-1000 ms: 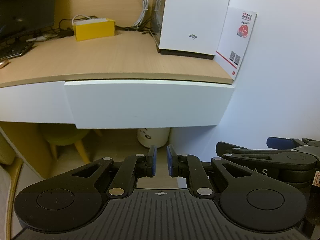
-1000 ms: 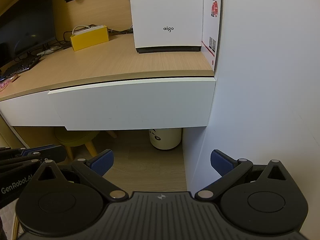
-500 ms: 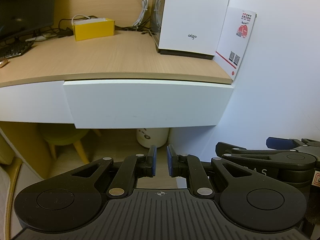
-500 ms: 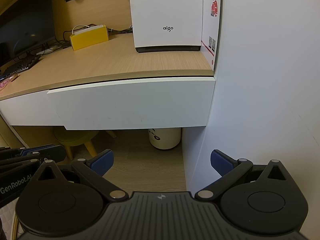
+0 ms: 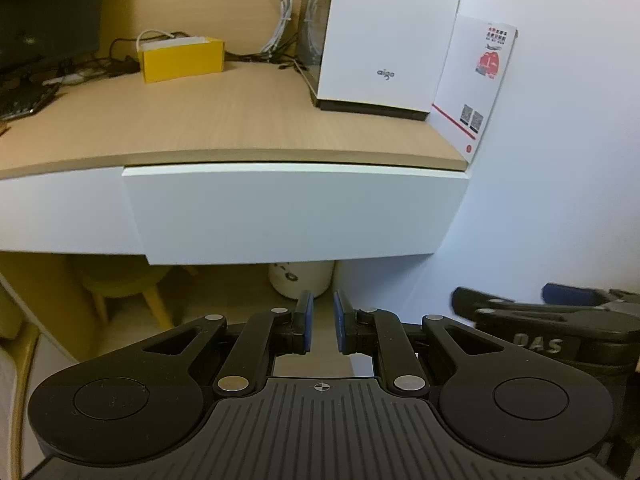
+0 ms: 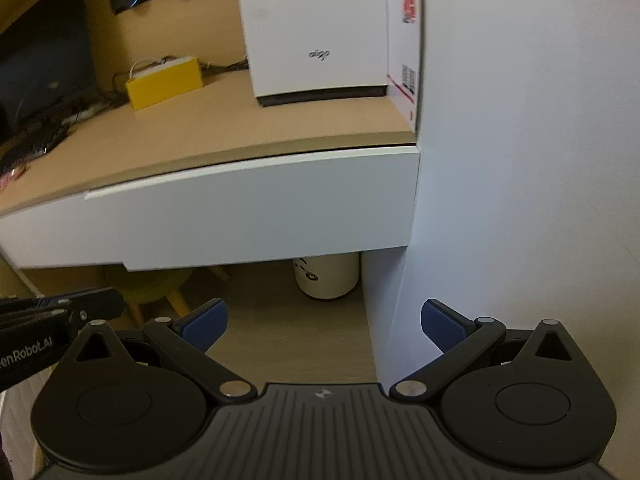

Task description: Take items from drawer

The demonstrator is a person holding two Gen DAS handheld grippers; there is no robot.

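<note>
Two handheld tools poised low before a shut drawer (image 5: 288,212), white-fronted and handle-free, hung under the wooden counter (image 5: 224,120) against the white side wall (image 6: 520,160). Largest on the counter: white computer case (image 5: 384,32) at the wall end, leaflet (image 5: 476,84) propped beside it, dark monitor (image 5: 44,8) far left. Smaller: yellow box (image 5: 182,58) trailing cables. Below the drawer: pale bin (image 6: 326,276), yellow-green stool (image 5: 120,284). Left gripper (image 5: 320,326) drawn narrow, thin gap between blue pads, nothing held, pointing toward the drawer's lower edge but well short of it. Right gripper (image 6: 324,324) spread wide, empty, aimed nearer the wall end of the drawer front. Items to be taken: out of sight, presumably inside. Step in hand, by all appearances: the very start, approaching to open. Next move likely calls for hooking a finger under the front's bottom lip, since no handle shows, then pulling straight out, clear of the wall.
</note>
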